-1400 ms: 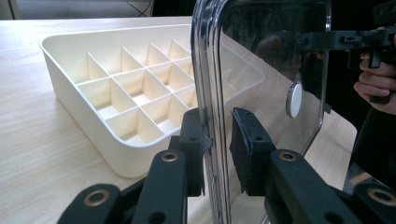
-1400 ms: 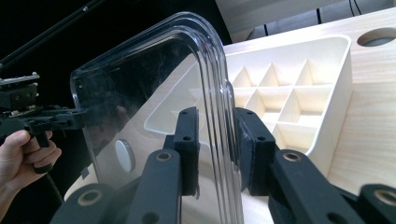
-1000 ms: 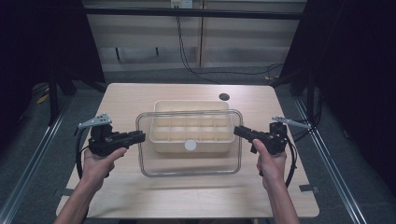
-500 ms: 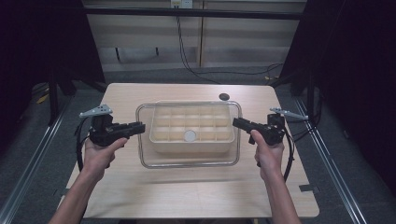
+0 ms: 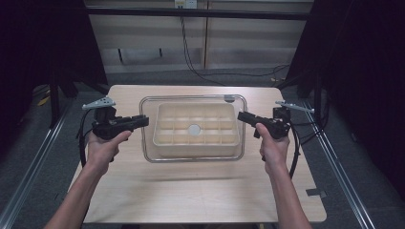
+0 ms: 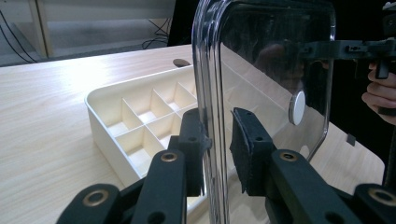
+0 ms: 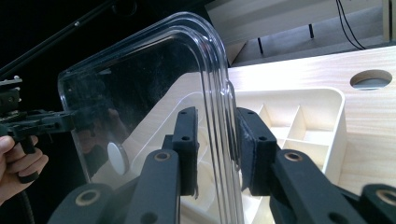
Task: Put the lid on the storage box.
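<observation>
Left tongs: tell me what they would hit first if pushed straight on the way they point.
The clear lid itself: its edge already sits between the jaws of the left tongs, so pushing on would drive it deeper in. Beyond it, roughly in line, are the right tongs on the opposite edge, though depth is uncertain.

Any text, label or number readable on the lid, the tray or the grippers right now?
None can be read.
Clear lid: no print; its white round disc is blank.
Cream divided tray: no markings visible.
Left gripper and right gripper: plain black, no lettering visible.
</observation>
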Demonstrator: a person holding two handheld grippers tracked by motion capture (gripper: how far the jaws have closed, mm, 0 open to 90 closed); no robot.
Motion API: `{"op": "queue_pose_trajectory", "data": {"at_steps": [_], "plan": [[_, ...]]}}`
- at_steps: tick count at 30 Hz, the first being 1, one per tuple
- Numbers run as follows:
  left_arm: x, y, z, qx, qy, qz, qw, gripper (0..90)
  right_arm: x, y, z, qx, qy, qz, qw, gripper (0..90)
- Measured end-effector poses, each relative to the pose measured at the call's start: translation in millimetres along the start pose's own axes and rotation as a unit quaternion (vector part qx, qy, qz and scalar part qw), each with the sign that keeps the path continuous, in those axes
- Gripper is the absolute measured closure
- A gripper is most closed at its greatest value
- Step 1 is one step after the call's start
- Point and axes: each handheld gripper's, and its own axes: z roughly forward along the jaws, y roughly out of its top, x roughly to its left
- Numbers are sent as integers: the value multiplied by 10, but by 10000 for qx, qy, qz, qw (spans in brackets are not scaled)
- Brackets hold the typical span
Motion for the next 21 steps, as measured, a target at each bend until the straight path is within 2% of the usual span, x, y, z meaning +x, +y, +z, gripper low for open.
{"op": "queue_pose_trajectory", "data": {"at_steps": [9,11,21], "plan": [[72,112,60,-38,103,-20,9999,743,-22,150,93,-56,-16,-14,10000,707],[93,156,90,9,136,26,9999,742,-38,177,110,-38,-25,1,10000,707],[169,255,165,61,155,-19,9999,740,-103,248,187,-5,-90,103,9999,706]]}}
